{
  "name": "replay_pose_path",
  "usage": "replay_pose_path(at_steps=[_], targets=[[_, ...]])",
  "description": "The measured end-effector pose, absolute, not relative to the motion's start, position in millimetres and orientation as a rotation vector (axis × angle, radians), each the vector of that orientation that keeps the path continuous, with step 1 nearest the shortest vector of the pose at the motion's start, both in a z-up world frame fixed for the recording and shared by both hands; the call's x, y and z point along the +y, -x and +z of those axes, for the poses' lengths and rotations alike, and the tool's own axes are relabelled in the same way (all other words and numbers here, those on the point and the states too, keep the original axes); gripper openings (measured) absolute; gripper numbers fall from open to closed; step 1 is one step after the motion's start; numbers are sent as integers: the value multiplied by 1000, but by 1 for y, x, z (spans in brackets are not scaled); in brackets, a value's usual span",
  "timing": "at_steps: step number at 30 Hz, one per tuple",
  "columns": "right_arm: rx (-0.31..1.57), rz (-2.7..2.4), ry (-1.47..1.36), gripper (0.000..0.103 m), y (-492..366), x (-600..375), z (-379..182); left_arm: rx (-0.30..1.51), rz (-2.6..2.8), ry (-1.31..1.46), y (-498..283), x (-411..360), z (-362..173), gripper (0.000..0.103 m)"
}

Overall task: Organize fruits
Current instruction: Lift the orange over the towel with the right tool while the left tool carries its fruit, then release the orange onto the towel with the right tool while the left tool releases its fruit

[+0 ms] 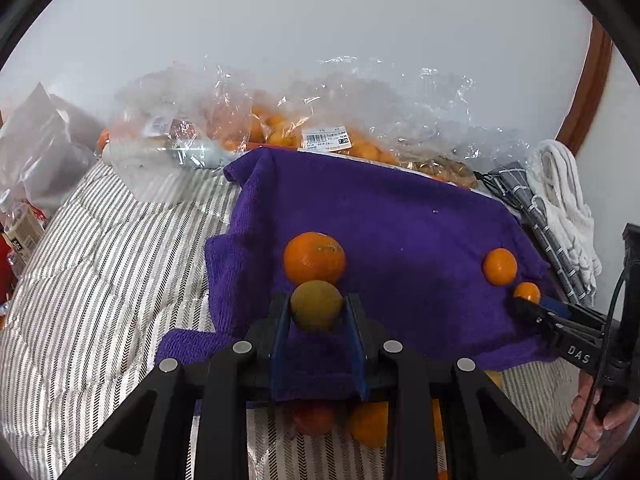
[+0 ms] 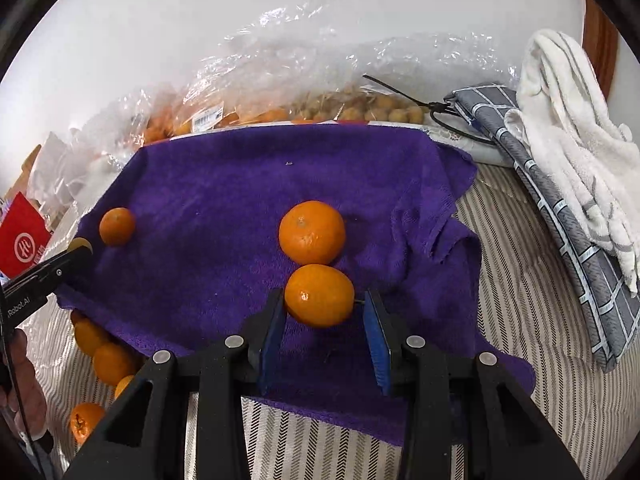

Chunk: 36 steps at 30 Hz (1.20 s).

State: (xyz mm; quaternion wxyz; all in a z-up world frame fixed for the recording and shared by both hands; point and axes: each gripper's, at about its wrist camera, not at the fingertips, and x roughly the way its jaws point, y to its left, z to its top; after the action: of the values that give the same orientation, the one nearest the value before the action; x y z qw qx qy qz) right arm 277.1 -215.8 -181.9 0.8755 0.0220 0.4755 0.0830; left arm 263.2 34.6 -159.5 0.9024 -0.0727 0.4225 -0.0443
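Left gripper [image 1: 316,306] is clamped on a small greenish-yellow fruit [image 1: 316,304], its blue pads pressing both sides, low over the purple towel [image 1: 400,220]. Just beyond that fruit sits a bigger orange [image 1: 314,258], so close the two look to touch. Right gripper [image 2: 320,304] carries a mandarin [image 2: 319,295] between its jaws; the left pad is against the peel, while a thin gap seems to show at the right pad, so I judge the hold light rather than firm. A second mandarin [image 2: 312,232] lies just behind it on the towel, and a smaller one [image 2: 117,226] rests near the towel's left edge.

The chief risk is rolling. The towel lies rumpled over a soft striped quilt [image 2: 520,320], so fruit let go here may run toward a fold or off the edge, where loose oranges [image 2: 108,356] already lie. Setting either fruit down against its neighbour could knock that one away. The mandarin may also slip early if the grip is as loose as it looks. Both grippers work over the same towel, so a sideways move could bump one against the other.
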Motion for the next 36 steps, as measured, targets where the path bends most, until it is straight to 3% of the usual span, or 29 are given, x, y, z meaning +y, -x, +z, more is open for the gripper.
replay_pose_path(at_steps=[22,25,36], targets=[[919,116,-33,40,-266,-219,-167,841,-45,121,-261,31,-162,26],[939,126,-42,46,-266,-218,-165,820,-16,134,-260,39,-159,26],[894,268,-62,49,-242,-200,-145,779,19,141,-246,57,-146,29]])
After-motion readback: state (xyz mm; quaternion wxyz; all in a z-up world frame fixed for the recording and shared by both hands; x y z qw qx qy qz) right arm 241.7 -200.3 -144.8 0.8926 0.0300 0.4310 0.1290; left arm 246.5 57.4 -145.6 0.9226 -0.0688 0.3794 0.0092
